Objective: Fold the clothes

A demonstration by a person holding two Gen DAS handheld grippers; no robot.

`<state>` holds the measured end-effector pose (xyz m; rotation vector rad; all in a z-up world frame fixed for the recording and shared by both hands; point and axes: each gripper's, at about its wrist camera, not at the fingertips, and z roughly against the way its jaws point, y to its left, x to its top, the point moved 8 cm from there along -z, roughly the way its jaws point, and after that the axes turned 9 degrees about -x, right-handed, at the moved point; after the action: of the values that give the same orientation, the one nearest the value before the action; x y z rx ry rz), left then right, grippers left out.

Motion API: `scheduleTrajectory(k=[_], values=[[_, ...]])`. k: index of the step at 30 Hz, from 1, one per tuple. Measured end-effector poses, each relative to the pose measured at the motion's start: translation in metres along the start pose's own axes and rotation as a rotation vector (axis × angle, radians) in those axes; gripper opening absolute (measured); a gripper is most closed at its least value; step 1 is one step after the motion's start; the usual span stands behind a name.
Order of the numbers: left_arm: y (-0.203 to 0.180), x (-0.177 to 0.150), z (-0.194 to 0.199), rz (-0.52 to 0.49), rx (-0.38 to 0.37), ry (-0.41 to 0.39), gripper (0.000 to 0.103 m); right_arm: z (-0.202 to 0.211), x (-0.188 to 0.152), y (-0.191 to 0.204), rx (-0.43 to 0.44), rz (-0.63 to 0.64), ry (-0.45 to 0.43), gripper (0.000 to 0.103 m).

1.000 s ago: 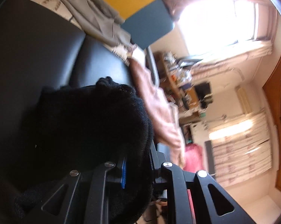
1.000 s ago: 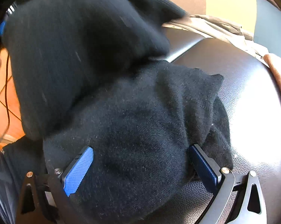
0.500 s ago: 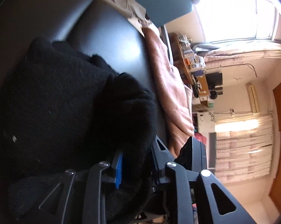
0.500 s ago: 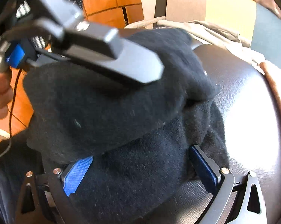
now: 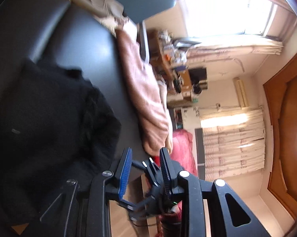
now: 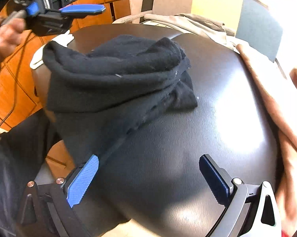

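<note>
Plainly, the black sweater (image 6: 117,83) lay bunched in thick layers on the dark leather-looking table (image 6: 217,102), doubled over itself, its long axis running from the near-left edge, where a tail of it hung over the side, up and away toward the far middle. From the right hand-held gripper (image 6: 148,175) it sat ahead and to the left; the jaws were spread wide with only bare tabletop between them, the left pad (image 6: 83,179) just beside the trailing edge of the cloth. The left hand-held gripper (image 6: 83,11) hung above the far-left corner of the bundle, held by a hand (image 6: 2,39), its jaws parted with nothing in them; its own view showed the sweater (image 5: 49,122) low and to its left. To my eye the right one was nearer the loose tail, the left one nearer the top fold.

Whether the bundle was a finished fold or one needing another pass, I could not judge. A pinkish-brown cloth (image 6: 270,106) lay along the right edge and a beige garment (image 6: 188,22) at the far side, both well apart from the sweater.
</note>
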<state>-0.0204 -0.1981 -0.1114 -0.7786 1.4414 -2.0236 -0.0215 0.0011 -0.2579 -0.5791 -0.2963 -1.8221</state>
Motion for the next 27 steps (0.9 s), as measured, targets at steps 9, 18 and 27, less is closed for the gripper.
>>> scheduleTrajectory(k=[9, 18, 27], values=[[0.069, 0.004, 0.104, -0.047, 0.202, -0.194, 0.029, 0.062, 0.052, 0.098, 0.286, -0.022, -0.132, 0.103], [0.079, -0.051, 0.079, -0.335, 0.286, -0.015, 0.03, 0.016, 0.021, 0.095, 0.361, -0.365, -0.046, 0.097], [0.086, -0.062, 0.049, -0.485, 0.336, 0.03, 0.03, 0.001, 0.025, 0.113, 0.287, -0.412, 0.046, 0.008]])
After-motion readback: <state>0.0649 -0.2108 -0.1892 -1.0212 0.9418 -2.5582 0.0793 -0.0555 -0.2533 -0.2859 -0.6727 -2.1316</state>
